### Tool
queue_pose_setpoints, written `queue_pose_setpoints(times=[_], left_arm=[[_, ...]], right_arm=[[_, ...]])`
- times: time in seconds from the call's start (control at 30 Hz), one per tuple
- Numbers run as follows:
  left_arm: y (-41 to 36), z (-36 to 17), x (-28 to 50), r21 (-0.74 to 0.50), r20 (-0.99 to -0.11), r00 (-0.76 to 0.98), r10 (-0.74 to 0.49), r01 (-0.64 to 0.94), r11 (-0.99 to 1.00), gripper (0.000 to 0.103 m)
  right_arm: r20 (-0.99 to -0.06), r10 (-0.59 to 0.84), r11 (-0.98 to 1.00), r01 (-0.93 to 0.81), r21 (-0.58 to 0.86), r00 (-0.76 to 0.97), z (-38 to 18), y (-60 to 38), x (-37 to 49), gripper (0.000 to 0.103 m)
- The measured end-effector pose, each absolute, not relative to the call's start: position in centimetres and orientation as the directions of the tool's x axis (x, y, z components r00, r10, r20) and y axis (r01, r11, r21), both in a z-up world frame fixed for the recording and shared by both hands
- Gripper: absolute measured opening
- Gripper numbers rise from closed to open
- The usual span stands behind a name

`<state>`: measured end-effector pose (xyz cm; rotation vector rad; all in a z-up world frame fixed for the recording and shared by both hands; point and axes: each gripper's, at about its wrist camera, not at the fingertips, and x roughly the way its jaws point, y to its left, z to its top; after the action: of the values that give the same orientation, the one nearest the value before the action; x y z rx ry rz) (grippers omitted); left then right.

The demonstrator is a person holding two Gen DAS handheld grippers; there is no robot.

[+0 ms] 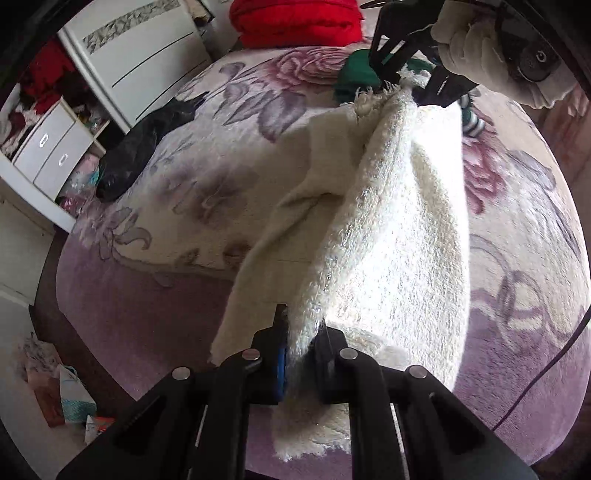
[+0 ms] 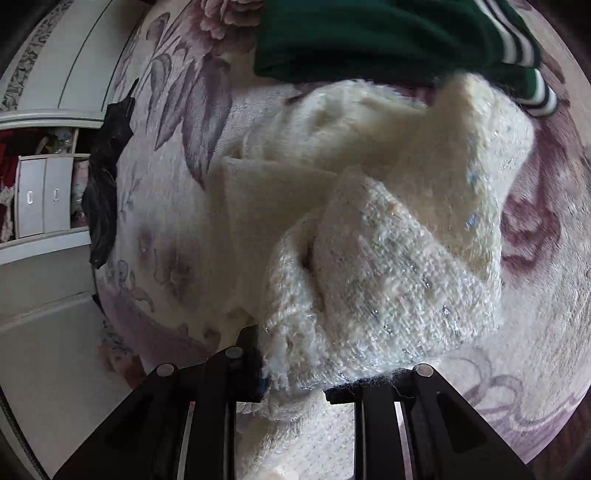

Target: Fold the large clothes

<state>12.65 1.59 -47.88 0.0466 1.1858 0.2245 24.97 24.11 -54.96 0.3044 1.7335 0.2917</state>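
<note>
We hold fluffy cream knitted sweater [image 1: 399,229] lifted over floral plush bedspread [image 1: 207,173], stretched between both tongs so it hangs flat for folding.

Left gripper [image 1: 301,354]: jaws pinched nearly closed on sweater edge at 6 o'clock of left view.

Right gripper [image 1: 406,79]: at 1 o'clock there, gloved hand [image 1: 480,44] behind it, jaws clamped on opposite, frayed edge; thick bunch of knit between them.

Green striped garment [image 2: 388,33] lies on bed at 12 o'clock in right view, just beyond sweater. Black garment [image 1: 144,147] well apart at 9 o'clock.
</note>
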Motion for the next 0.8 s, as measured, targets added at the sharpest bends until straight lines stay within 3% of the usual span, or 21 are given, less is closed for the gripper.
queue_pose_setpoints(times=[0.13,0.2,0.27,0.33,0.5,0.67,0.8], left_arm=[[9.7,-53.3,15.3,0.062,-0.954,0.276,0.120,-0.208,0.976,0.010],[12.8,-56.0,16.0,-0.016,-0.972,0.233,0.041,-0.236,0.972,0.016],[15.6,-58.1,15.8,-0.128,-0.977,0.201,-0.075,-0.262,0.957,0.020],[17.8,-58.5,14.9,-0.204,-0.967,0.207,-0.146,-0.298,0.932,0.031],[21.4,-58.4,11.0,-0.367,-0.927,0.218,-0.304,-0.377,0.850,0.047],[22.4,-56.5,9.6,-0.442,-0.897,0.222,-0.382,-0.423,0.791,0.044],[23.0,-53.9,13.4,-0.495,-0.869,0.268,-0.417,-0.415,0.764,0.044]], right_arm=[[-0.954,0.213,0.976,-0.001,0.218,-0.212,-59.5,31.0,26.7,0.022],[-0.949,0.181,0.983,0.018,0.183,-0.256,-61.5,32.4,27.3,0.032],[-0.937,0.221,0.975,0.054,0.214,-0.272,-61.9,32.9,27.8,0.058],[-0.907,0.323,0.946,0.093,0.309,-0.271,-61.2,32.7,27.8,0.069],[-0.793,0.567,0.824,0.159,0.544,-0.223,-57.1,28.3,25.8,0.070],[-0.824,0.549,0.829,0.221,0.514,-0.140,-54.6,19.6,21.8,0.070],[-0.863,0.495,0.846,0.283,0.452,-0.102,-55.3,12.4,19.4,0.070]])
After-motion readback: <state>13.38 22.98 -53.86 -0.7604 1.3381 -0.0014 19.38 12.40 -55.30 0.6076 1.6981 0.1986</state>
